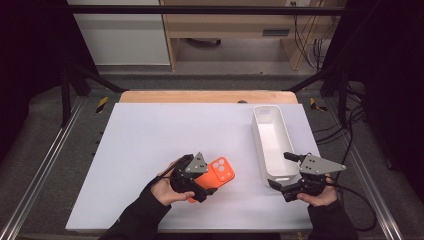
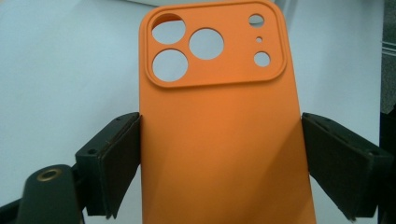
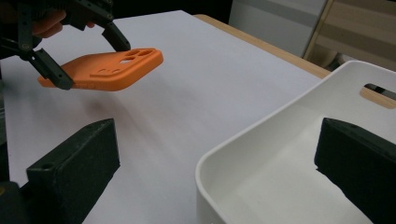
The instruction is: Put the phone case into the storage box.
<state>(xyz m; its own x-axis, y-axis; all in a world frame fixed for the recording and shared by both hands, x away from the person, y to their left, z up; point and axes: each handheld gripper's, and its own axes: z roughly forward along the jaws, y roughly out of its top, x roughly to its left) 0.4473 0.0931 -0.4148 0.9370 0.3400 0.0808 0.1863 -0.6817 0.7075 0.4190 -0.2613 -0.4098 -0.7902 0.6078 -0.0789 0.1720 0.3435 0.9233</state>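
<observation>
Clearly, an orange phone case (image 2: pixel 219 121) is being gripped across its long sides by the left gripper (image 1: pixel 192 179) — both pads are being pressed against its edges in the left gripper view, with the camera cut-outs pointing away. From the right gripper view the case is being held lifted off the white worktop (image 1: pixel 150 135), its shadow lying beneath it; from the high view it is sitting near the front edge, left of centre. The right gripper (image 1: pixel 300 182) is being held unclenched, jaws wide and gripping nothing, at the near end of a white bin (image 1: pixel 272 145) along the right edge. Open worktop is lying between case and bin.
</observation>
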